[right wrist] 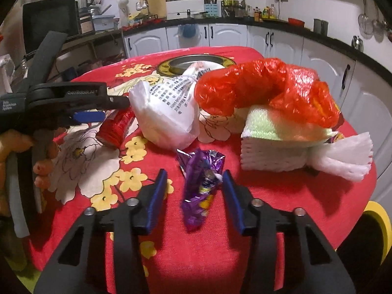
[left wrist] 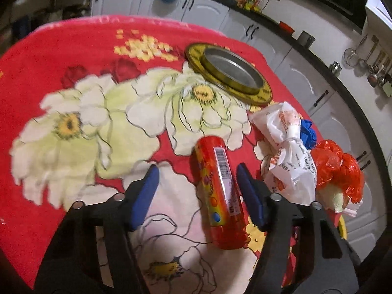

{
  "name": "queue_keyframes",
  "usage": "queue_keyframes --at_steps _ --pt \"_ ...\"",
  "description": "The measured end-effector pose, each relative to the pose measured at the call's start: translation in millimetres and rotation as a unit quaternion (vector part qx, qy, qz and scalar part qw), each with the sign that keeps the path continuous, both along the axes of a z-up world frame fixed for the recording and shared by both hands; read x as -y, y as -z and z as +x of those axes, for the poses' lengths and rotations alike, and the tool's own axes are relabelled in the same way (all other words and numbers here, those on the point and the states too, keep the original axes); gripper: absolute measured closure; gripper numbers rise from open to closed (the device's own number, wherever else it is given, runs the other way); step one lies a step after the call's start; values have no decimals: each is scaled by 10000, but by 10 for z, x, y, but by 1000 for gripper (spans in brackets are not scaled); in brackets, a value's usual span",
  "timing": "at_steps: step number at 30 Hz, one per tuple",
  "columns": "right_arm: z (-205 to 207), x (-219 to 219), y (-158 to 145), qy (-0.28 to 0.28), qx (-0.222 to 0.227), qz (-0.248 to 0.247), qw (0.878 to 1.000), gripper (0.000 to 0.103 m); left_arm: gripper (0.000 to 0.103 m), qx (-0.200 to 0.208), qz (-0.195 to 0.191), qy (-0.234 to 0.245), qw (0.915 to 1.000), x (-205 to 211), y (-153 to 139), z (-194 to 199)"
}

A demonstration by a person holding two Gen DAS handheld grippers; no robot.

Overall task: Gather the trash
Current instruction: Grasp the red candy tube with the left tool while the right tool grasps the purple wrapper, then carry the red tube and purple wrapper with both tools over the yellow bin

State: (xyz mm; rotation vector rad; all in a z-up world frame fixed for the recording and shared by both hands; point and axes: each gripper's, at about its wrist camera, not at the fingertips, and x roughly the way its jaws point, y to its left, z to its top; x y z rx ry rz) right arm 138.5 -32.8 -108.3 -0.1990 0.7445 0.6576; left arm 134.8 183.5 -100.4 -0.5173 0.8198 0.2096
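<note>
A red snack tube (left wrist: pixel 218 196) lies on the red floral tablecloth (left wrist: pixel 73 49) between the blue pads of my left gripper (left wrist: pixel 197 169). The jaws stand open: the right pad is close beside the tube and the left pad is well clear of it. In the right wrist view a crumpled purple wrapper (right wrist: pixel 201 186) lies between the fingers of my right gripper (right wrist: pixel 194 172), which is open, with a gap on the left side. That view also shows the left gripper (right wrist: pixel 107 110) over the red tube (right wrist: pixel 115 127), held by a gloved hand (right wrist: pixel 44 166).
A white printed plastic bag (right wrist: pixel 166 112), an orange-red plastic bag (right wrist: pixel 264 90) and a white foam pad stack (right wrist: pixel 274 147) lie at the table's right. A blue scrap (left wrist: pixel 308 132) sits behind the bags. A yellow-rimmed round tin (left wrist: pixel 227 73) stands at the far side. Kitchen cabinets (right wrist: pixel 227 34) surround the table.
</note>
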Motion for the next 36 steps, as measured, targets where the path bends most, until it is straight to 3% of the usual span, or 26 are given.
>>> queue_keyframes --at_steps 3,11,18,26,33,36 --pt "19 21 31 27 -116 71 9999 69 51 10 -44 95 9999 28 16 5" --pt "-56 137 71 4 -173 247 9995 75 78 26 -374 372 9986 104 39 4" --pt "-194 188 33 -230 -123 258 9993 75 79 -4 -143 724 9973 223 37 -42" --pt "-286 246 -94 -335 -15 292 9990 75 80 99 88 599 9981 168 -62 -178" --pt "-345 334 -266 -321 168 433 9984 75 80 745 576 517 9942 273 -501 -396" --pt "-379 397 -365 -290 259 511 9979 75 80 1019 619 612 9910 393 -684 -478"
